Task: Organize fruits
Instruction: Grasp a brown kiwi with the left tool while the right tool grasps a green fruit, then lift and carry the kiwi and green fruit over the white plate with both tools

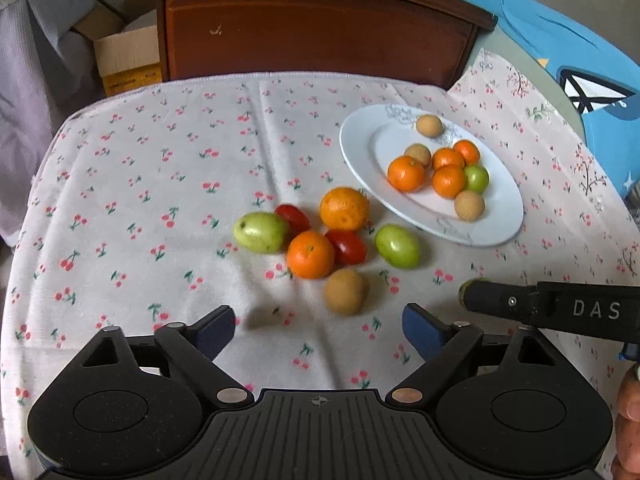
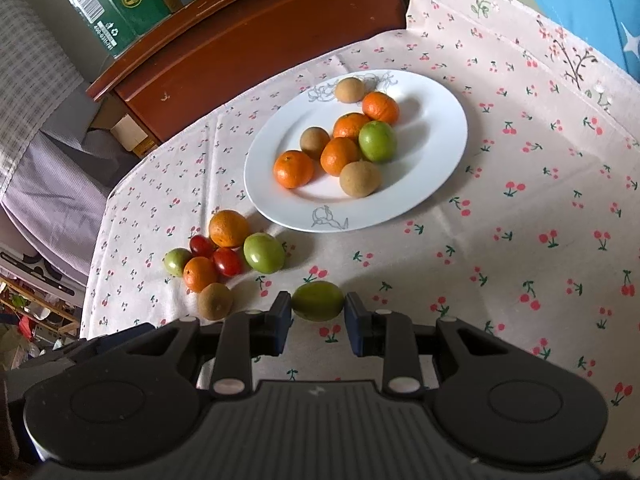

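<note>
A white plate (image 1: 360,148) (image 2: 432,184) holds several oranges, brown fruits and one green fruit. On the cloth beside it lies a loose cluster: two oranges (image 1: 310,254), two red tomatoes (image 1: 347,246), two green fruits (image 1: 261,232) and a brown fruit (image 1: 345,291). My left gripper (image 1: 318,326) is open and empty, just short of the brown fruit. My right gripper (image 2: 318,314) is shut on a green fruit (image 2: 318,301), held above the cloth near the cluster. In the left wrist view the right gripper's black finger shows at the right edge.
A cherry-print cloth (image 1: 160,184) covers the table. A dark wooden cabinet (image 1: 312,32) stands behind its far edge. A cardboard box (image 1: 128,60) sits at the back left and a blue cushion (image 1: 580,52) at the back right.
</note>
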`<move>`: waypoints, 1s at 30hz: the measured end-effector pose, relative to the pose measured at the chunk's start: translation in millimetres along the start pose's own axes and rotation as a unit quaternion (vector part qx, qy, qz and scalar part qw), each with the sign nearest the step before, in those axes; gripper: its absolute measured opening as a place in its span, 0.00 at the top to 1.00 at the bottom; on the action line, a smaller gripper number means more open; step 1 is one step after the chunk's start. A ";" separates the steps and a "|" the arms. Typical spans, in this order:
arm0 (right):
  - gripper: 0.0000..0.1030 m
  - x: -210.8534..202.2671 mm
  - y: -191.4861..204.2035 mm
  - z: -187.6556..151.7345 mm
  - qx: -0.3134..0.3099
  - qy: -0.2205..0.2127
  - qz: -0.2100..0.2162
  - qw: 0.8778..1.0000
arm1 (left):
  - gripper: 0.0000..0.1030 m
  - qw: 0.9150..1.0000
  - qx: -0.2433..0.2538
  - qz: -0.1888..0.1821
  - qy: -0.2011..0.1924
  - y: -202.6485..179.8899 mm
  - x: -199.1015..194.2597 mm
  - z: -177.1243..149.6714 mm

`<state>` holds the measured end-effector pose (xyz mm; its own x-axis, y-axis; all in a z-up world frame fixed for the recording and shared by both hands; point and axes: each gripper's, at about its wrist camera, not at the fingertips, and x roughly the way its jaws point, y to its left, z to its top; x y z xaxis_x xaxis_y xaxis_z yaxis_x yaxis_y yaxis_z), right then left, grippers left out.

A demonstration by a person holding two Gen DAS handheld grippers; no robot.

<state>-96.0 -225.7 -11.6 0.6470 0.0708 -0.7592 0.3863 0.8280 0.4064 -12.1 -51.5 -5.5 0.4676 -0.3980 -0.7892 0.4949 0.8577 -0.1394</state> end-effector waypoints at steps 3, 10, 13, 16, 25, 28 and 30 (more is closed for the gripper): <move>0.72 0.4 -2.8 2.4 0.009 -0.003 -0.001 1.000 | 0.21 1.000 -0.008 0.004 -0.005 -1.0 6.0 3.2; 0.72 1.2 -9.9 5.6 0.029 -0.008 -0.009 1.000 | 0.46 1.000 -0.007 0.002 -0.013 -7.3 11.2 3.8; 0.72 1.9 -9.4 6.0 0.029 -0.010 -0.009 0.999 | 0.65 1.000 -0.006 -0.005 -0.012 -9.3 9.7 3.5; 0.72 2.3 -8.0 6.3 0.027 -0.010 -0.007 1.000 | 0.73 1.000 -0.011 -0.011 -0.012 -8.6 9.1 2.7; 0.72 1.4 -9.2 7.2 0.031 -0.011 -0.005 0.999 | 0.78 1.000 -0.009 -0.006 -0.020 -9.8 3.2 4.7; 0.72 -0.9 -11.3 9.4 0.038 -0.014 0.000 0.999 | 0.78 0.999 -0.017 -0.011 -0.026 -8.3 -1.3 8.9; 0.72 -3.5 -13.7 12.4 0.046 -0.018 0.004 0.999 | 0.78 0.999 -0.019 -0.014 -0.035 -8.1 -5.4 12.9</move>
<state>-95.4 -244.1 -8.2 0.6734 0.0556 -0.7372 0.4380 0.7733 0.4585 -9.2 -60.4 7.6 0.5054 -0.4427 -0.7406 0.4814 0.8570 -0.1837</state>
